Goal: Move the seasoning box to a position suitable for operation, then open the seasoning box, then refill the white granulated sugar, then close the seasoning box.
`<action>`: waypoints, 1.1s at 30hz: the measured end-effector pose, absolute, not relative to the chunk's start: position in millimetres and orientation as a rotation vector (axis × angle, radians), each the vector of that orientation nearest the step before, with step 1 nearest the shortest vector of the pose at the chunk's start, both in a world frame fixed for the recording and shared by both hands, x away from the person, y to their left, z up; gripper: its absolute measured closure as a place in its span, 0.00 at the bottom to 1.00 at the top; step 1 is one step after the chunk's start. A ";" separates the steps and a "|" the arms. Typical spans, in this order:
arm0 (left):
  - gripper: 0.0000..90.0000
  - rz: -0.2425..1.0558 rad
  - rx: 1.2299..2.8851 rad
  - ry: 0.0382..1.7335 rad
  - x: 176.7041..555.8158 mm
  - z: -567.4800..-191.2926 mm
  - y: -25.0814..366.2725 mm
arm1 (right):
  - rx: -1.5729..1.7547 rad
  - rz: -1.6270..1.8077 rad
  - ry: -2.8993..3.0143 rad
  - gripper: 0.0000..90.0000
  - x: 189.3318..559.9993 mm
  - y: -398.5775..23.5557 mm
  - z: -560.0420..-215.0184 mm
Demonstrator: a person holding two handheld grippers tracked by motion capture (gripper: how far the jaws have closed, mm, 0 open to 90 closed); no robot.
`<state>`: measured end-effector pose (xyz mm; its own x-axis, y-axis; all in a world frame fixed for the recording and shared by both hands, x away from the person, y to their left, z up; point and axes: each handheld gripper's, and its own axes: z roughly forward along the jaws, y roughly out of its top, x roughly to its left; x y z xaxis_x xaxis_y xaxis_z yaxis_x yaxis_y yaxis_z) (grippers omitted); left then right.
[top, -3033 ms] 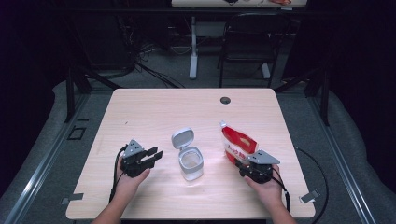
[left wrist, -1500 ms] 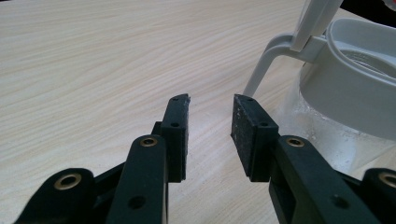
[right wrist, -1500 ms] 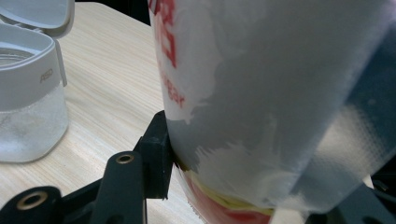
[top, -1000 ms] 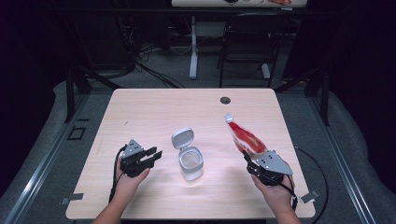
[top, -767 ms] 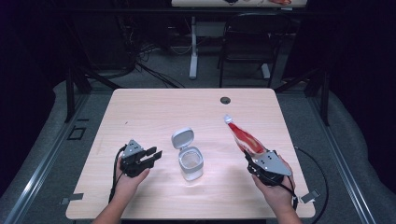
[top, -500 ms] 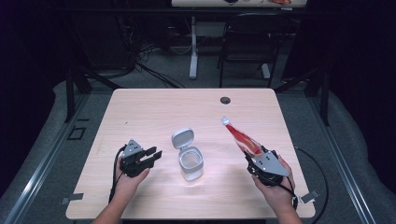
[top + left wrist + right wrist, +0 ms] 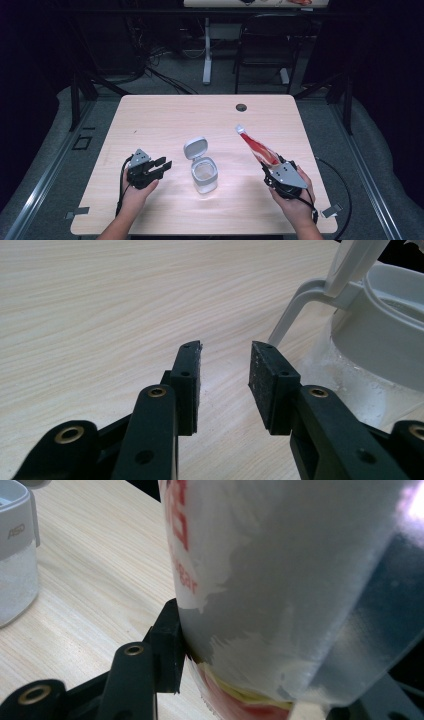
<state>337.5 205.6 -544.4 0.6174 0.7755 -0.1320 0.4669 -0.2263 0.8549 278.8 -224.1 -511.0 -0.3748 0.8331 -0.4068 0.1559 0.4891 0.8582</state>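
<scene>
The right hand-held gripper (image 7: pixel 274 172) is clenched on the bottom end of a red-and-white plastic pouch (image 7: pixel 257 149), its jaws pressed against the pouch's glossy, crinkled film in the right gripper view (image 7: pixel 280 580). The pouch is soft, flat and long; in the high view its long axis slants up and away from the gripper toward the middle of the surface (image 7: pixel 165 115), ending in a small spout at the far tip. The container (image 7: pixel 204 175) stands to the left of that gripper, between the two hands and apart from both, a clear plastic tub with a white rim and some white granules at the bottom. Its white lid (image 7: pixel 195 148) is flipped up on a hinge at the far side, so the mouth lies open.

The left hand-held gripper (image 7: pixel 159 165) rests on the pale wood-grain surface just beside the container, released, its black ribbed pads (image 7: pixel 186 385) parted with nothing between them. It is the nearer of the two to the container, which rises to its right (image 7: pixel 370 335).

Pouring likely calls for swinging the spout left over the open mouth.
</scene>
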 end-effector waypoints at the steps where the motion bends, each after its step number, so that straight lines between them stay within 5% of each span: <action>1: 0.73 0.399 1.873 0.992 338.2 -544.5 206.5 | 0.820 0.924 1.832 0.56 279.5 -223.8 -510.5; 33: 0.73 0.431 1.831 1.018 332.9 -536.6 212.1 | 0.616 0.725 1.837 0.56 273.7 -205.8 -516.7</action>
